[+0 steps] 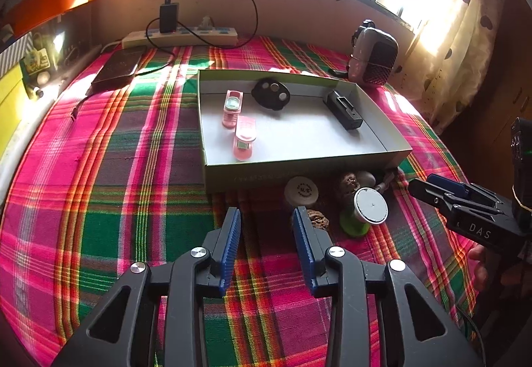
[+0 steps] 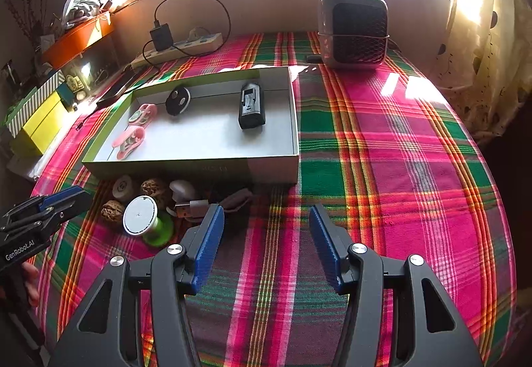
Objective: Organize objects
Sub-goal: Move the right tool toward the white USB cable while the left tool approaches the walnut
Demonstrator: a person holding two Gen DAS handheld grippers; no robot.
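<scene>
Looking from the right wrist, a cable plug (image 2: 191,208) shows beside the green spool (image 2: 146,221) before the box (image 2: 186,169); the left view hides it. Both hand-held grippers, left (image 1: 266,227) and right (image 2: 266,227), gape empty.

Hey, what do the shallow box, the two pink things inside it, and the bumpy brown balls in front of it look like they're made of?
Shallow box: likely cardboard, matte, with thin folded walls. Pink things: probably glossy moulded plastic, smooth with highlights; what they are is unclear. Brown balls: deeply wrinkled, woody shells, seemingly walnuts.
</scene>
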